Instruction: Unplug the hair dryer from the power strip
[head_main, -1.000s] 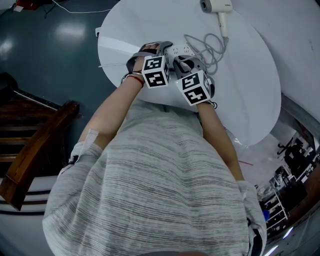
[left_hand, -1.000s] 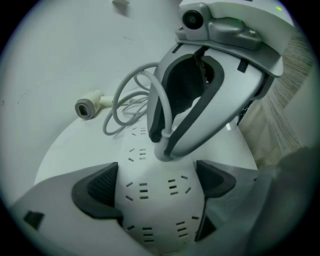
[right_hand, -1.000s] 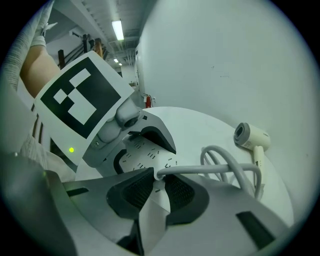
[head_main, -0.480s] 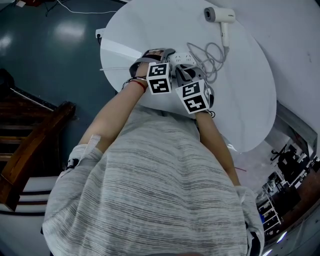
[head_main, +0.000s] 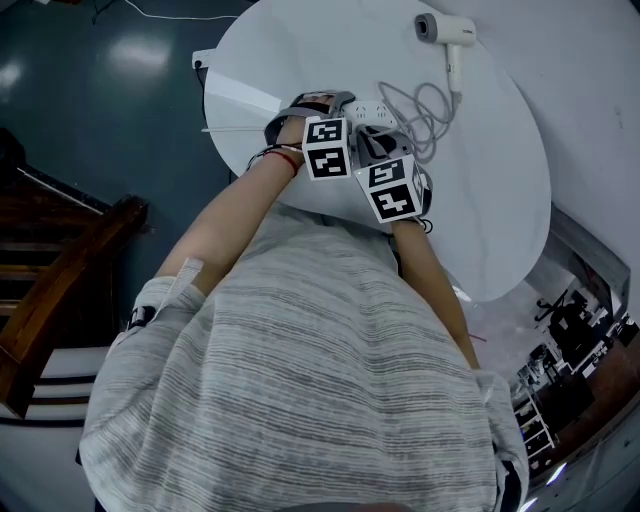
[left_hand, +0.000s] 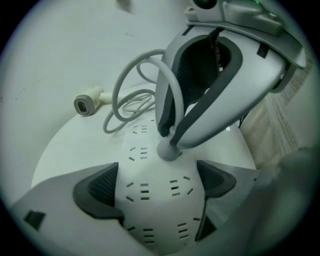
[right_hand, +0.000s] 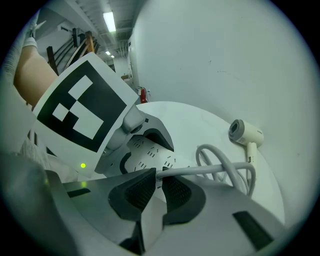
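Note:
A white power strip (left_hand: 150, 210) lies on the round white table (head_main: 500, 180). My left gripper (left_hand: 155, 186) is shut on it, one dark pad against each long side. The hair dryer's grey plug (left_hand: 168, 149) sits in a socket of the strip. My right gripper (right_hand: 156, 175) is shut on the plug where the cable leaves it, and it comes down from above in the left gripper view. The grey cable (head_main: 422, 105) loops across the table to the white hair dryer (head_main: 446, 30), which lies on its side at the far edge. In the head view both marker cubes hide the jaws.
The table's left edge (head_main: 215, 95) drops to a dark floor, with a wooden stair rail (head_main: 70, 290) at the left. A white wall runs behind the table. Shelving and clutter stand at the lower right (head_main: 570, 330).
Both grippers keep their hold at the strip. In the head view the two marker cubes have drifted slightly right and up, as has the hair dryer. The plug stays in its socket.

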